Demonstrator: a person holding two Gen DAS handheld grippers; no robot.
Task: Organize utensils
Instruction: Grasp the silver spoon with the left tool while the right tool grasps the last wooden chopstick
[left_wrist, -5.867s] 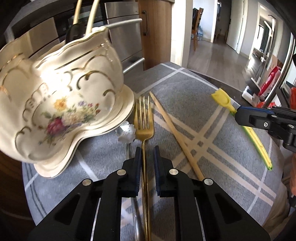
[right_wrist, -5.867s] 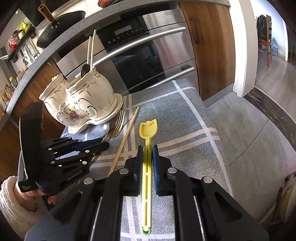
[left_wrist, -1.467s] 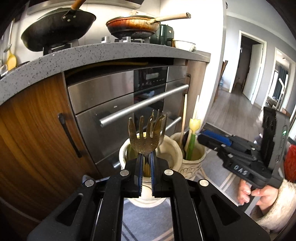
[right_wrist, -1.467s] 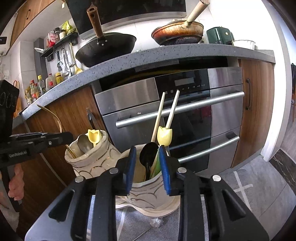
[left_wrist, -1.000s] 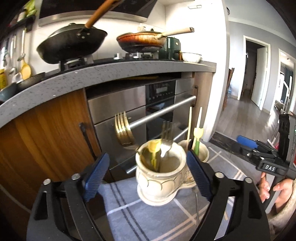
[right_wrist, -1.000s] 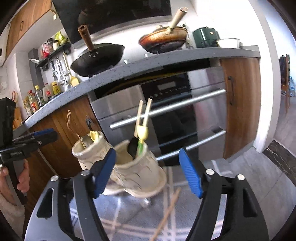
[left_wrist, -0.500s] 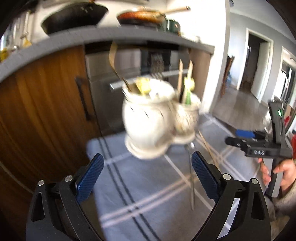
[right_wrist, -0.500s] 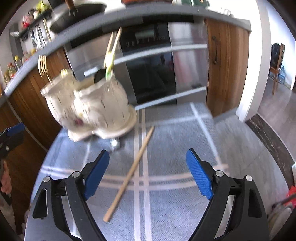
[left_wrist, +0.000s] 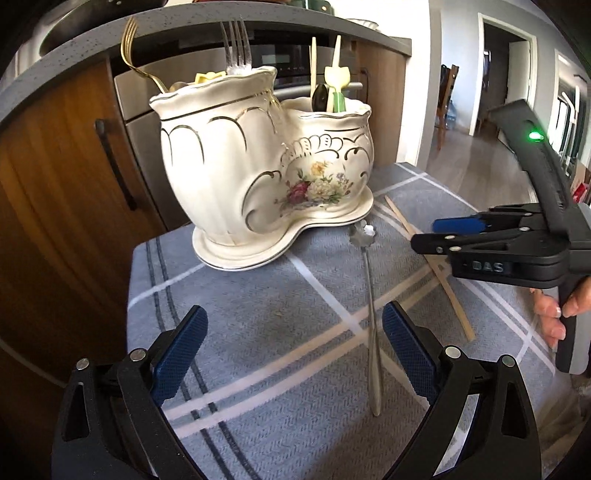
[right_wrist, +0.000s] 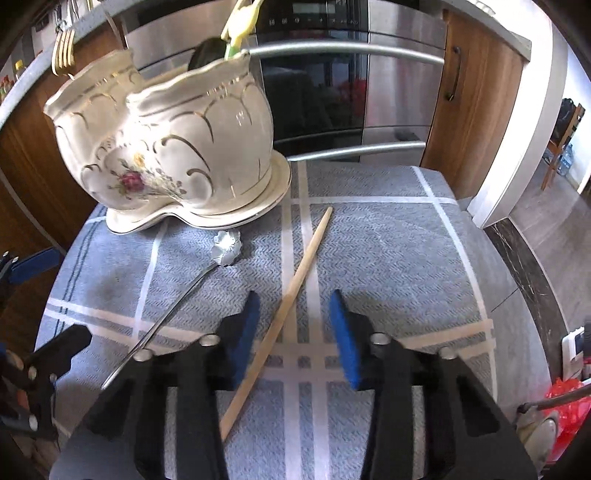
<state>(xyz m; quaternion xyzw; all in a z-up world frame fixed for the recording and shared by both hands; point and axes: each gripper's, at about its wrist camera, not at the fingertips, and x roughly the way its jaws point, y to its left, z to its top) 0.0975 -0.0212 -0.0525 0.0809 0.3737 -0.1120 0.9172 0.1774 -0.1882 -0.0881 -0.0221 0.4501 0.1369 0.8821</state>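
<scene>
Chopstick (right_wrist: 291, 295) btwn closing right tongs (right_wrist: 293, 332), untouched; spoon (right_wrist: 173, 302) left.

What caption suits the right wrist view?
Right tool closing around a wooden chopstick lying on the grey mat, beside a silver spoon and ceramic holder.

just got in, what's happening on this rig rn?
A person with tongs in each hand is sorting utensils into a two-pot ceramic holder on a grey checked cloth. Forks, chopsticks and a yellow tulip-ended utensil already stand in it. Two pieces remain on the cloth: a flower-ended metal spoon and a wooden chopstick. The left tongs are wide open, the spoon's handle just inside the right-hand pad. The right tongs are closing around the chopstick, not yet pinching it.
</scene>
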